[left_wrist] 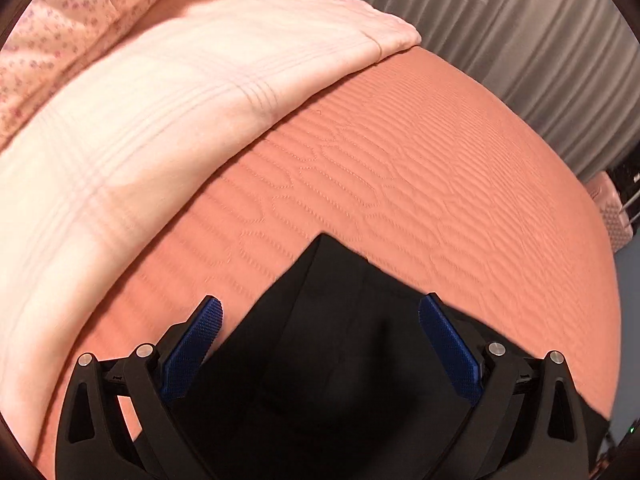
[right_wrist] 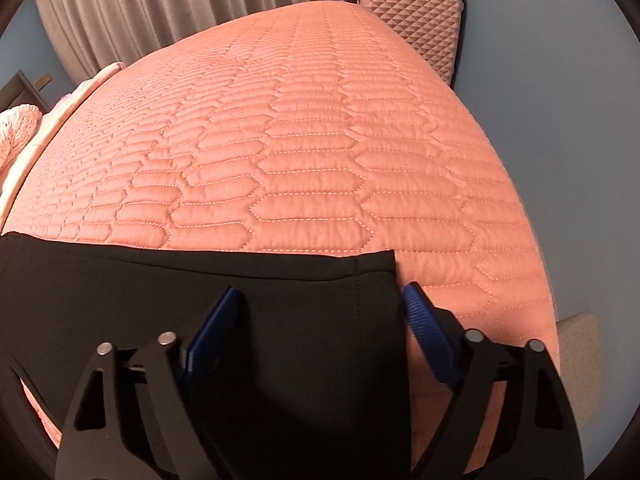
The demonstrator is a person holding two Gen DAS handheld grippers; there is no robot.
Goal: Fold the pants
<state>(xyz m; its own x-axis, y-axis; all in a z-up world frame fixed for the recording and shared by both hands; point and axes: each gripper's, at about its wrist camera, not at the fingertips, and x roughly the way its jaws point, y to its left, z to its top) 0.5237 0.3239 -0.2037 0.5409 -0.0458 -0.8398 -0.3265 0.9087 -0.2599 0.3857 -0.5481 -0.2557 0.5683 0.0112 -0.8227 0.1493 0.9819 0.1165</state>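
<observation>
Black pants (left_wrist: 328,344) lie flat on a salmon quilted bedspread (left_wrist: 420,168). In the left wrist view a corner of them points away from me, between the fingers of my left gripper (left_wrist: 320,312), which is open just above the cloth. In the right wrist view the pants (right_wrist: 200,292) show a straight far edge and a right corner. My right gripper (right_wrist: 320,300) is open over that corner, its left fingertip (right_wrist: 224,308) over the cloth and its right one over the bedspread (right_wrist: 320,140) beside the edge.
A folded pale pink blanket (left_wrist: 152,112) and floral bedding (left_wrist: 60,32) lie on the bed's far left. Grey curtains (left_wrist: 520,40) hang behind. A pink hard-shell suitcase (right_wrist: 416,16) stands past the bed's far corner. A beige seat (right_wrist: 580,340) is at the right.
</observation>
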